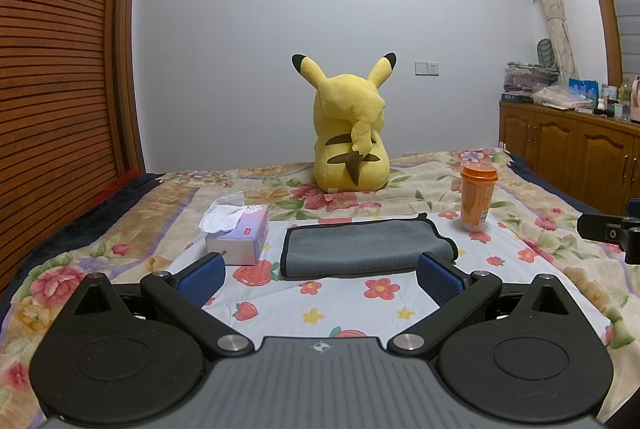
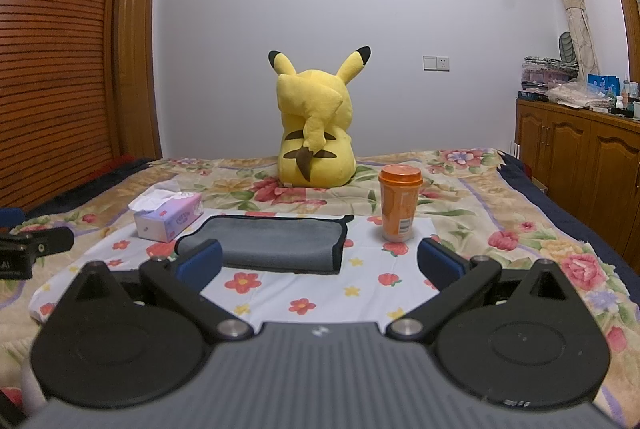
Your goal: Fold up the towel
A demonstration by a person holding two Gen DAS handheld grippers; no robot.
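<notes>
The towel [image 1: 366, 245] lies flat on the bed [image 1: 132, 229], on a white sheet printed with flowers and strawberries, between a tissue box [image 1: 238, 235] on its left and an orange cup [image 1: 476, 199] on its right. It is grey with a dark bound edge, and it already looks doubled over into a long rectangle, with a rounded fold along the near side and a loose corner lifting slightly at the far right. A yellow plush toy [image 1: 350, 133] sits well behind it, near the wall.

The left tool [image 1: 320, 275] hangs above the sheet just short of the towel, its blue pads spread wide and holding nothing. The right tool [image 2: 320, 263] is likewise spread wide and empty, with the towel ahead and to its left and the cup just beyond its right pad.

The towel appears soft, thick and light, probably microfibre. It should drape and sag when lifted, so a single pinch would let the rest trail. The bound edge looks like the firmest place to grip, and the two near corners, or the two short ends, seem the sensible holds, one per tool. The plush pile should grip the pads well. The sheet beneath may bunch if the pads dig too low, and the cup stands close enough to be knocked by a wide sweep.
</notes>
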